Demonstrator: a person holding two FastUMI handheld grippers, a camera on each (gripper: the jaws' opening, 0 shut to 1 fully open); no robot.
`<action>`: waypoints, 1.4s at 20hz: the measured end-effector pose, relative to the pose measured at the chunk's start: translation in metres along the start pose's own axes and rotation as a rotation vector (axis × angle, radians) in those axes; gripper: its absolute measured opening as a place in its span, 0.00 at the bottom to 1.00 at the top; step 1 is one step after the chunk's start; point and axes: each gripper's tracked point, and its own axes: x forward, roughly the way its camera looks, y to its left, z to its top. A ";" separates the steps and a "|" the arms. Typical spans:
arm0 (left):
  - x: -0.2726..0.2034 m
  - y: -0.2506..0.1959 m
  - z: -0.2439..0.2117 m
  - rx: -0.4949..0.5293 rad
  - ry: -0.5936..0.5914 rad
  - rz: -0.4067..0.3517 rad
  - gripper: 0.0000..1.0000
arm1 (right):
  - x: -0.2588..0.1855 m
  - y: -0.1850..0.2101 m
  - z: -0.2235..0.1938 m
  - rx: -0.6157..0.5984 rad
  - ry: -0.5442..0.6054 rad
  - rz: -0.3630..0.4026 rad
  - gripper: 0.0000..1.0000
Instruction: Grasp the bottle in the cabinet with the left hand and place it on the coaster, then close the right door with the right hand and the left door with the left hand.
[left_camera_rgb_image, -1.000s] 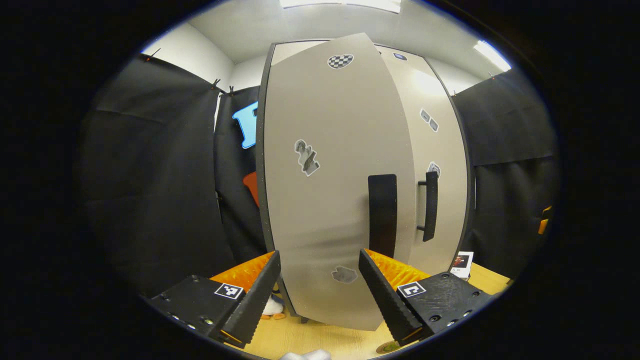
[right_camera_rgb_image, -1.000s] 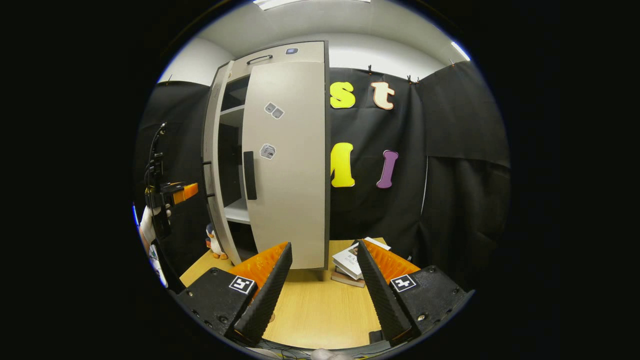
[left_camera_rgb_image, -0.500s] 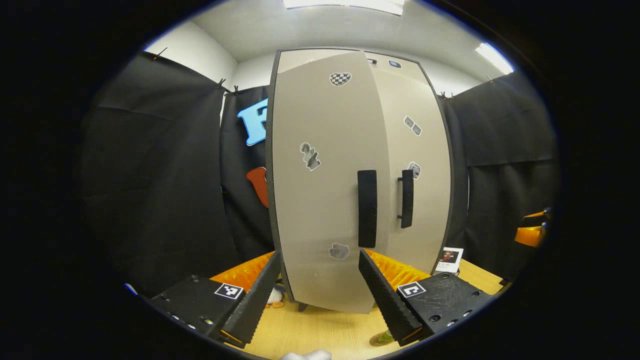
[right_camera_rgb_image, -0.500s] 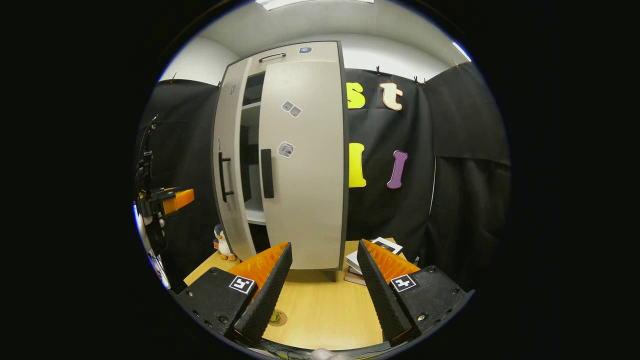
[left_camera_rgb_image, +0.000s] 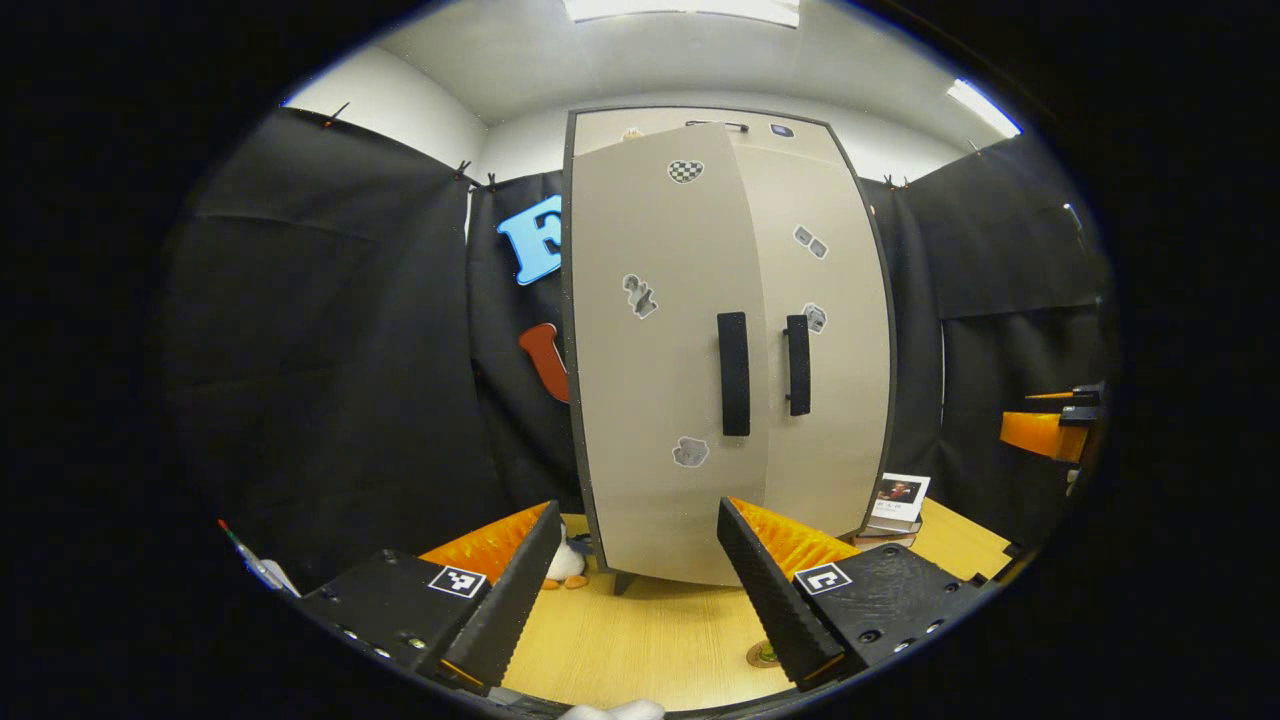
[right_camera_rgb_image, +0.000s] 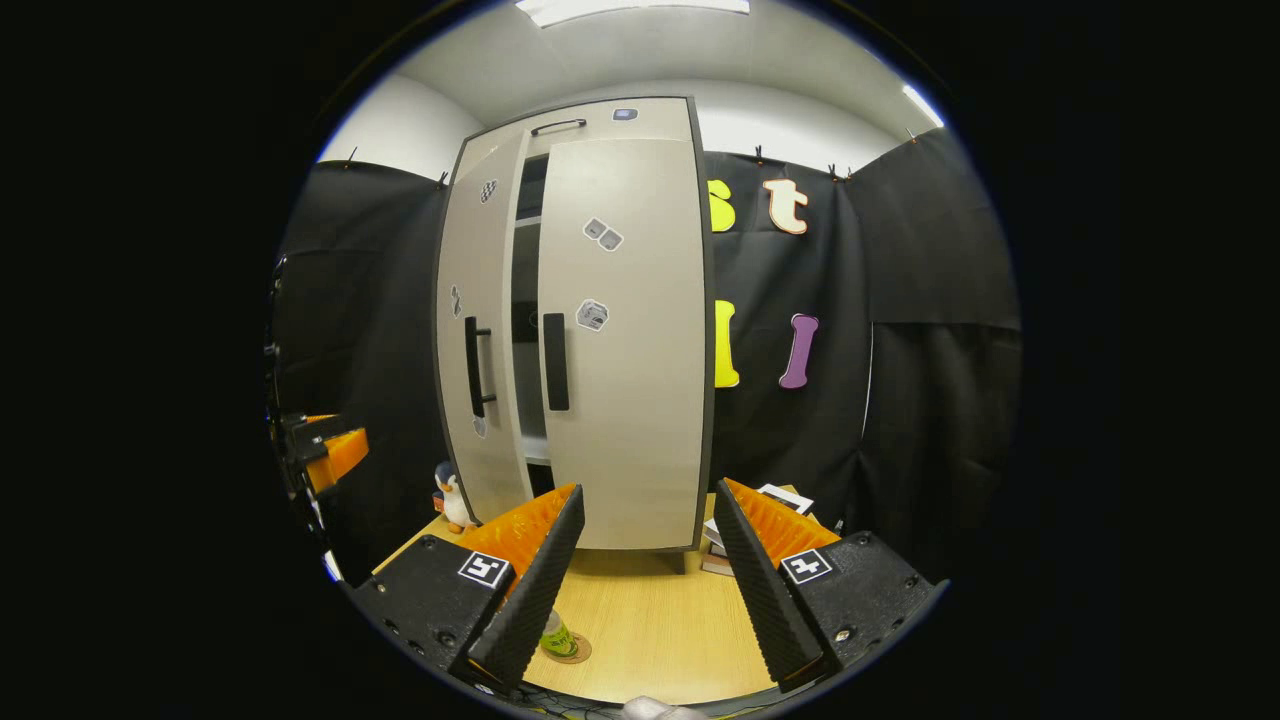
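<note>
**Left door nearly shut, both grippers drawn back from the cabinet**

Compared with a second ago, the cabinet sits smaller and farther off in both views, so both grippers have pulled away from it. The left door has swung most of the way in: in the right gripper view a narrow dark gap remains between it and the right door, where a second ago a wide opening showed the shelves. The right door lies flush with the frame.

The left gripper hovers above the wooden table, fingers spread apart and holding nothing, pointed at the lower part of the left door without touching it. The right gripper is likewise released and empty, level, facing the right door from a distance.

The bottle stands on the coaster on the table, just beside the right gripper's left finger; whether it stands quite upright is hard to judge there. A toy penguin stands by the cabinet's left foot, and books lie to its right.
</note>
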 end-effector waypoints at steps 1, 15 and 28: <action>-0.006 -0.001 -0.006 -0.009 0.004 0.007 0.96 | -0.002 0.003 0.000 0.000 -0.002 0.001 0.81; -0.012 -0.005 -0.007 -0.011 -0.004 0.006 0.96 | -0.011 -0.006 0.006 -0.010 -0.032 -0.019 0.81; 0.029 -0.012 0.005 -0.025 -0.003 -0.010 0.96 | 0.023 -0.010 0.019 -0.027 -0.040 -0.016 0.81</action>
